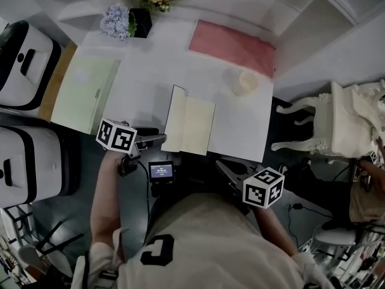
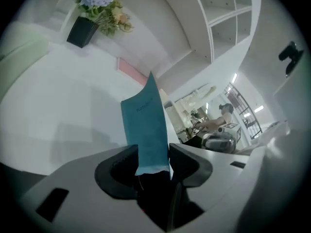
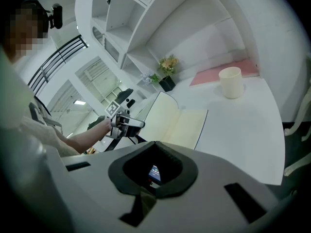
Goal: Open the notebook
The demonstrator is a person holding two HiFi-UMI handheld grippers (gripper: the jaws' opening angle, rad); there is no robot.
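Note:
The notebook [image 1: 195, 125] lies open on the white table [image 1: 150, 65], cream pages up, near the front edge. Its left cover [image 1: 174, 116] stands raised, almost upright. My left gripper [image 1: 161, 139] is shut on the near corner of that cover. In the left gripper view the cover's teal outside [image 2: 146, 125] rises from between the two jaws of the left gripper [image 2: 151, 157], which press on it from both sides. My right gripper [image 1: 221, 166] hangs near my body, off the table, shut and holding nothing. The right gripper view shows the notebook [image 3: 182, 125] and the right gripper's [image 3: 144, 193] tips together.
A cream mug [image 1: 245, 82] stands right of the notebook, in front of a pink mat [image 1: 233, 46]. A pale green pad [image 1: 84, 92] lies at the table's left end, and a flower pot [image 1: 139, 21] stands at the back. A white chair [image 1: 337, 122] is on the right.

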